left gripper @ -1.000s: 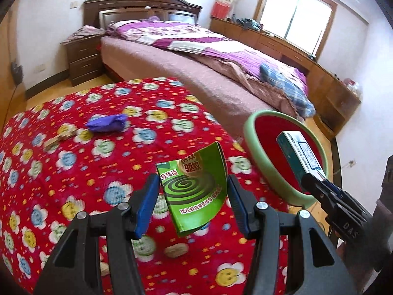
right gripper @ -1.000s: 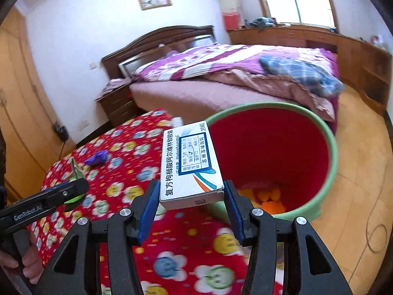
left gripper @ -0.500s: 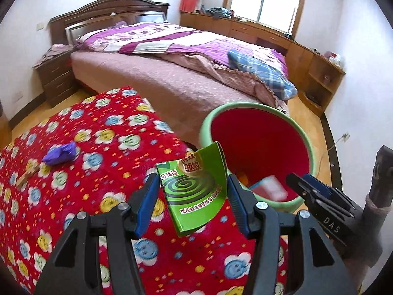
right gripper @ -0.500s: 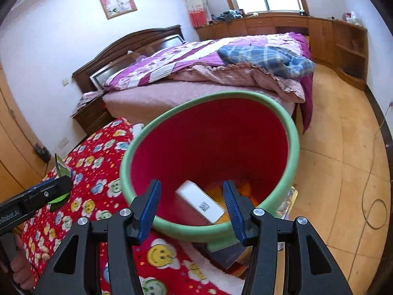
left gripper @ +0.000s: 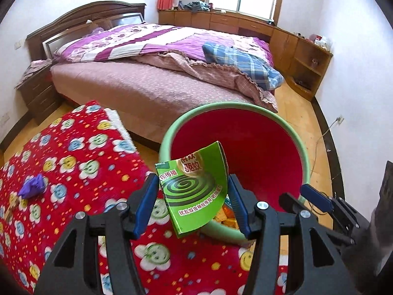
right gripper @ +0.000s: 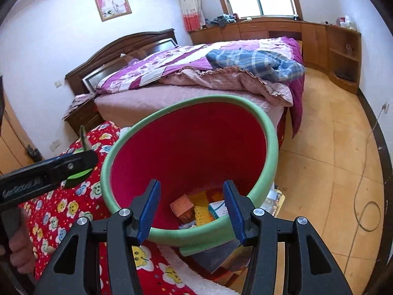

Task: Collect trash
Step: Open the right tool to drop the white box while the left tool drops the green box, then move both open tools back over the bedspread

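Left wrist view: the green mosquito-coil box flap (left gripper: 194, 189) stands tilted, long axis running up toward the bin (left gripper: 245, 109), its lower part clamped in the left claw (left gripper: 192, 207).

Right wrist view: the right claw (right gripper: 191, 205) gapes empty over the bin (right gripper: 267, 127), where cartons (right gripper: 181, 205) lie at the bottom.

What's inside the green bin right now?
In the green bin: an orange box, yellow scraps and a white-teal box. The near rim and a finger of the hand-held gripper cover the rest.
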Demonstrator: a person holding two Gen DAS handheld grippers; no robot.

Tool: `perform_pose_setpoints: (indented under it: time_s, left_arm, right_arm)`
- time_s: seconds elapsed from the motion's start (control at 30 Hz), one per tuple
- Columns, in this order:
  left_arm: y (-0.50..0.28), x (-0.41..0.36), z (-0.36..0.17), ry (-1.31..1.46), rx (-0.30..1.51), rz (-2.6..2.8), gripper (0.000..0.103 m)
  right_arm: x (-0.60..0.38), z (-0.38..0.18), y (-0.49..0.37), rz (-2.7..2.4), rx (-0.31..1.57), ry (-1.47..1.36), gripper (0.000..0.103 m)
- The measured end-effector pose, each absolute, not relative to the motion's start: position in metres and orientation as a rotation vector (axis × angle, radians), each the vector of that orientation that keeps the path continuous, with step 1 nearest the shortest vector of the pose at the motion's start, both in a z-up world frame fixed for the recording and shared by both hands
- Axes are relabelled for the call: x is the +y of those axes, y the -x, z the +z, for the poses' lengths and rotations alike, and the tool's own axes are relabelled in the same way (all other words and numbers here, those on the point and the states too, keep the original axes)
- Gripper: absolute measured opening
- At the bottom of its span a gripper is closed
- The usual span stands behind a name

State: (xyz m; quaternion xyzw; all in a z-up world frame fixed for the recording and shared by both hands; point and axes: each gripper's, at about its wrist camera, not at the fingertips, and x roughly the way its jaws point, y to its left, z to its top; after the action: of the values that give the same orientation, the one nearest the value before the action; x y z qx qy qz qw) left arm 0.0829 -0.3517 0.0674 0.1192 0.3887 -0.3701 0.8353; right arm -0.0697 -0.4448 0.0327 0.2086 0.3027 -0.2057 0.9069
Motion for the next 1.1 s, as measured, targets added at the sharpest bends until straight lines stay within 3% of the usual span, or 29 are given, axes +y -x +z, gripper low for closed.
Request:
perform_pose_setpoints:
  time_s: [0.57,1.1]
  left_arm:
    - [-0.088,-0.369,0.059,-0.266,0.86,-0.813,0.062]
    - [-0.106,-0.294,0.063,-0.215,0.865,-0.713,0.062]
  right_arm:
    - [-0.455,0.028,0.075,-0.429,0.621,-0.454,0.055]
    - [-0.43,0.033,0.065,-0.351,0.623,-0.466,0.055]
